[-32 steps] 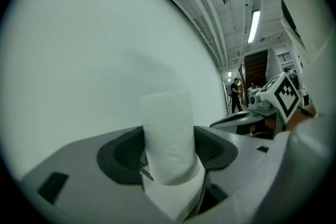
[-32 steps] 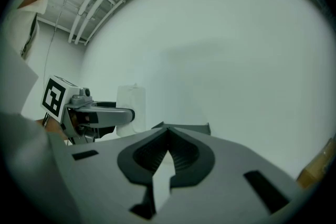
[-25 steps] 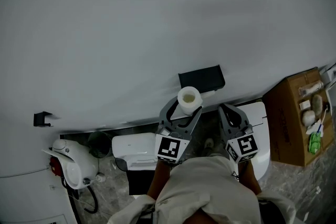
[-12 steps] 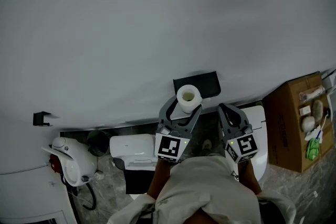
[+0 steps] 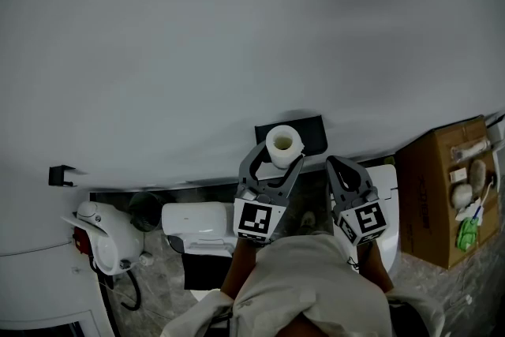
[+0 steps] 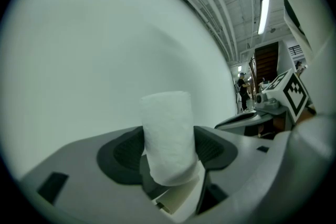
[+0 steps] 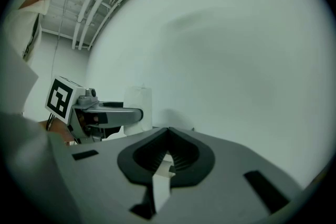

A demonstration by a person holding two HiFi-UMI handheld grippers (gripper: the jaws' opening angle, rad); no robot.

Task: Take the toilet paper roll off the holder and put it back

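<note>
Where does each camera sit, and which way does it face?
Head view: on the person's head, looking down the wall at the holder; forearms, left gripper and right gripper show.
Left gripper view: on the left gripper, facing the wall; its jaws clamp the toilet paper roll.
Right gripper view: on the right gripper, facing the wall; its jaws are shut, empty.
Shared: each gripper view shows the other gripper; all three show the roll.

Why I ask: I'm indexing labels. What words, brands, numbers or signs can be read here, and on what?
No text is readable anywhere.
Marker cubes: black-and-white square patterns only, no letters.
Cardboard box: no legible print; items inside too small to read.
</note>
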